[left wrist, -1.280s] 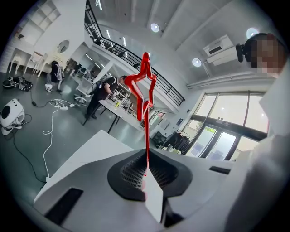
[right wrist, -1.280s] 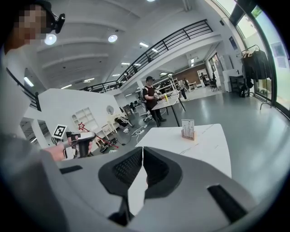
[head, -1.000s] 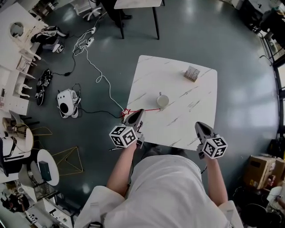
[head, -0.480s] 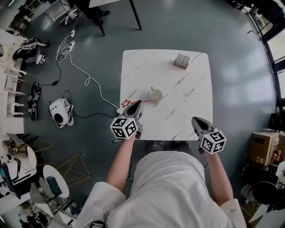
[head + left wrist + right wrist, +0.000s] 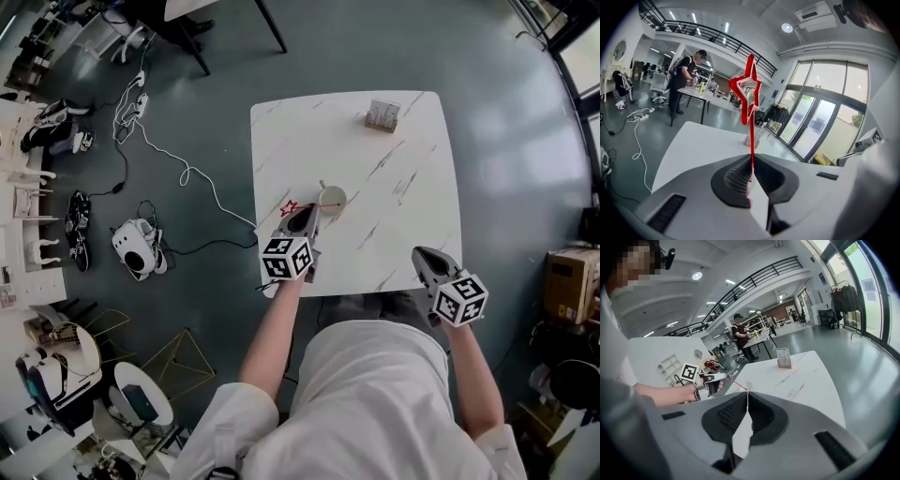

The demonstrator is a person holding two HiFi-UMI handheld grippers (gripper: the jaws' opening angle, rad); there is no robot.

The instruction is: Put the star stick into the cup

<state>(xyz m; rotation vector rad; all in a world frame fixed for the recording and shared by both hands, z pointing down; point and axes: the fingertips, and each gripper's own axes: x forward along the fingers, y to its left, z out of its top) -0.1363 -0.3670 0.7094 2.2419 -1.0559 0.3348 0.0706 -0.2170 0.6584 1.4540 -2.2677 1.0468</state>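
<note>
Star stick (image 5: pixel 751 140), red, is being pinched on its thin shaft by the left gripper (image 5: pixel 751 177), whose jaws are pressing together on it. The star end is standing up ahead of the jaws. In the head view the stick is lying roughly level over the left part of the table. The star is pointing left, and the plain end is pointing at the cup (image 5: pixel 331 199) and ending just beside its rim; contact cannot be judged. The cup is sitting upright near the middle of the white marbled table (image 5: pixel 412 159). The right gripper (image 5: pixel 747 398) is hovering at the table's near right edge, well apart from the cup, with its jaws pressed together on nothing. A small holder (image 5: pixel 382 114) is standing near the far edge, its print too small to read. The marker cube (image 5: pixel 286 258) on each gripper is showing black-and-white squares only, no legible text.
</note>
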